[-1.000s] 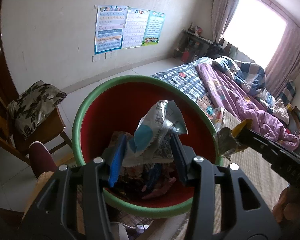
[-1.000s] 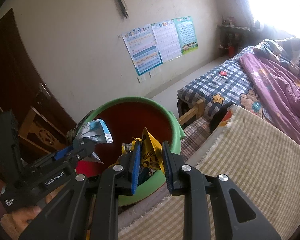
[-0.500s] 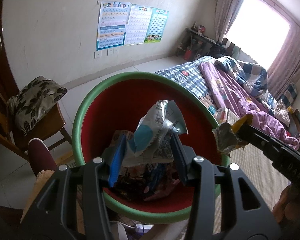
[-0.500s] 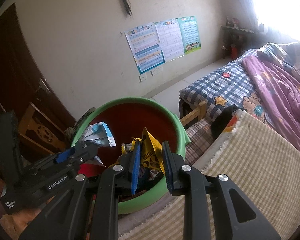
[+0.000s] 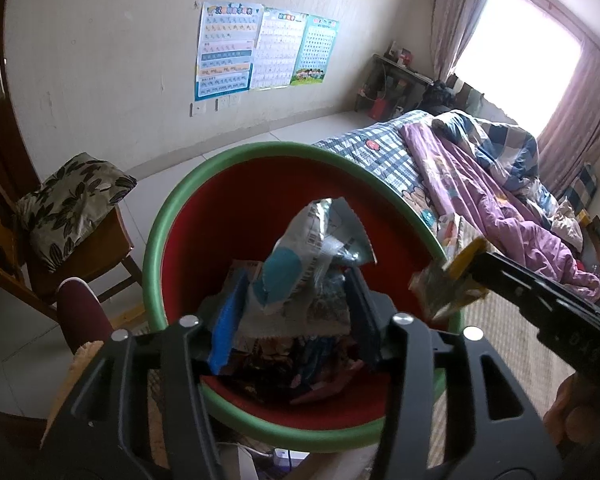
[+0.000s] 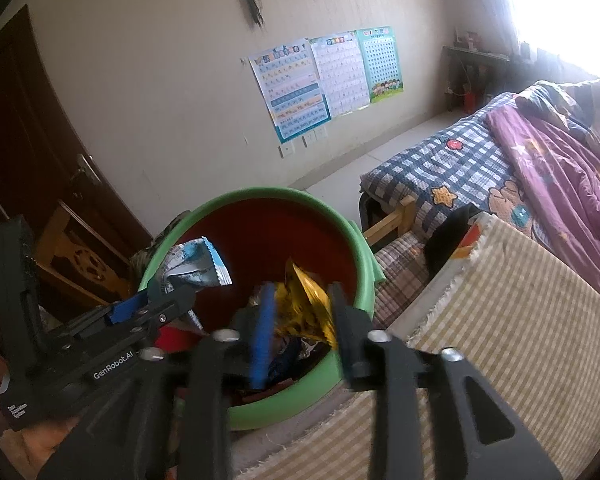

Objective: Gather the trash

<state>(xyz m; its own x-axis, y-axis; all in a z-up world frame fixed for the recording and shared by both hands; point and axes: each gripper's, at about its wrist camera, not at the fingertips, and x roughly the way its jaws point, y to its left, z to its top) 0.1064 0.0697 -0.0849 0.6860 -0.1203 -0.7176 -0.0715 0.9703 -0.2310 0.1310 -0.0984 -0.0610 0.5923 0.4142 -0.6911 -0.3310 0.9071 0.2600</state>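
The left gripper [image 5: 296,316] is clamped on a crumpled white-and-teal snack wrapper [image 5: 300,268], held above the open mouth of the green-rimmed red bin [image 5: 188,208]. To its right, the right gripper [image 6: 300,328] stands with its jaws parted around a yellow foil wrapper [image 6: 305,308]; the pads show motion blur, and whether they grip the foil cannot be told. That wrapper also hangs inside the bin rim. Further wrappers lie in the bin bottom.

The step in hand appears to be the drop: both pieces of trash are positioned over the bin. The next move calls for opening the left jaws fully and clearing both grippers upward, so that neither wrapper clings to a pad or snags on the rim.

Legible writing: "GenRobot.AI" is printed on the left gripper body in the right wrist view. The wall posters [image 5: 260,52] carry text too small to read.
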